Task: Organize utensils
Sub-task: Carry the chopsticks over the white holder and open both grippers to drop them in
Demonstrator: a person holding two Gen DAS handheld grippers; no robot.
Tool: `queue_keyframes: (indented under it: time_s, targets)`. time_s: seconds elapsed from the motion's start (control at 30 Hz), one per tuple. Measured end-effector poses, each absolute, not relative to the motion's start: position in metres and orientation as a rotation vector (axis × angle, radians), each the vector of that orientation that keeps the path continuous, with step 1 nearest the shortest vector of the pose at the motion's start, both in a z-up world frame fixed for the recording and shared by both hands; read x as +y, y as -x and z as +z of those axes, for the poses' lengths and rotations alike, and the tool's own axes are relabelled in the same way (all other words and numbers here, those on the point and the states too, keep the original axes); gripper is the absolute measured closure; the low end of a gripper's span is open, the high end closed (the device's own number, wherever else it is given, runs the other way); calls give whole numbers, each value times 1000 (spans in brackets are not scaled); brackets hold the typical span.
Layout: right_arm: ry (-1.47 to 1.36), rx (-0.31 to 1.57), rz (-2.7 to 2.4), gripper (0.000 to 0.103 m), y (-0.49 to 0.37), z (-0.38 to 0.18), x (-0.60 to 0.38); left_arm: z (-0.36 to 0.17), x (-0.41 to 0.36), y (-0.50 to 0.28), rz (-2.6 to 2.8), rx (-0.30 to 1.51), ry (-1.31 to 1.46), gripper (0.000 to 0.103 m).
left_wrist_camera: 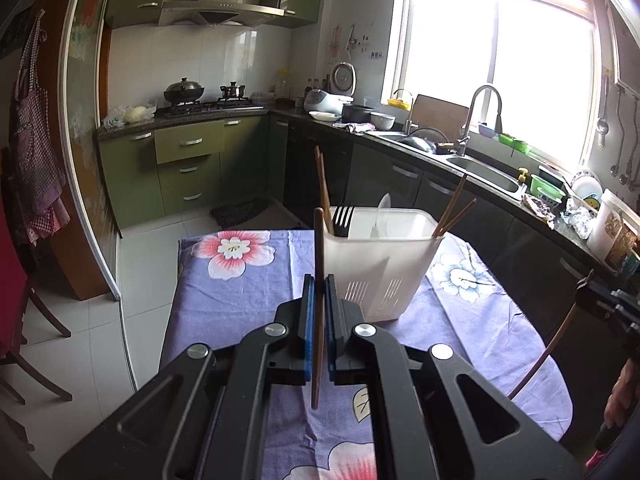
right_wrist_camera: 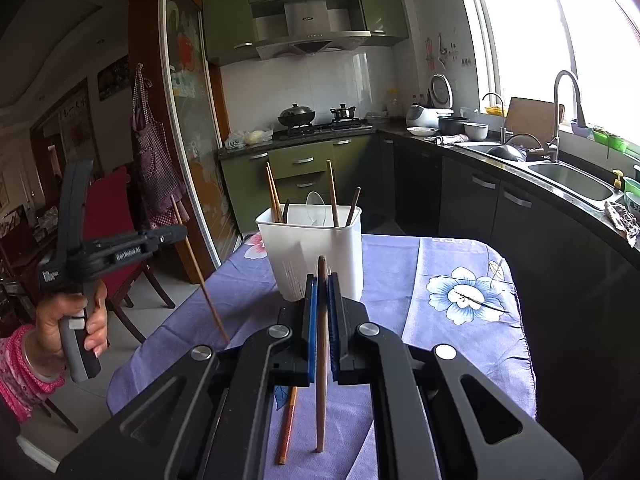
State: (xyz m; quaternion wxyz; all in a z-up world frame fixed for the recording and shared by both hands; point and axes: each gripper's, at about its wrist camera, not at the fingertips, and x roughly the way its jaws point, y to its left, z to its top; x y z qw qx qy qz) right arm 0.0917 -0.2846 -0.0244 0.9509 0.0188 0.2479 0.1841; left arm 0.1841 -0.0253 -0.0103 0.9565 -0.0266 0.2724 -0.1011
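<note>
Left gripper clamped one dark wooden chopstick; right gripper clamped another brown chopstick, near the white plastic utensil holder.

We see left wrist view from behind left hand-held gripper, looking forward along fingers over bench, toward stove wall and window. We see right wrist view from behind right hand-held gripper, facing same way, set further right of bench. Both close, low over cloth. Shared by both: white utensil holder, bench, stove, sink counter. Each view catches other gripper at frame edge.
</note>
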Motion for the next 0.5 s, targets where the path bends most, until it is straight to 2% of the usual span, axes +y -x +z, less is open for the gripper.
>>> queue_keyframes:
  time_s: [0.5]
  targets:
    - [-43, 506, 388, 97, -99, -29, -287, 87, -53, -231, -272, 520, 58, 98]
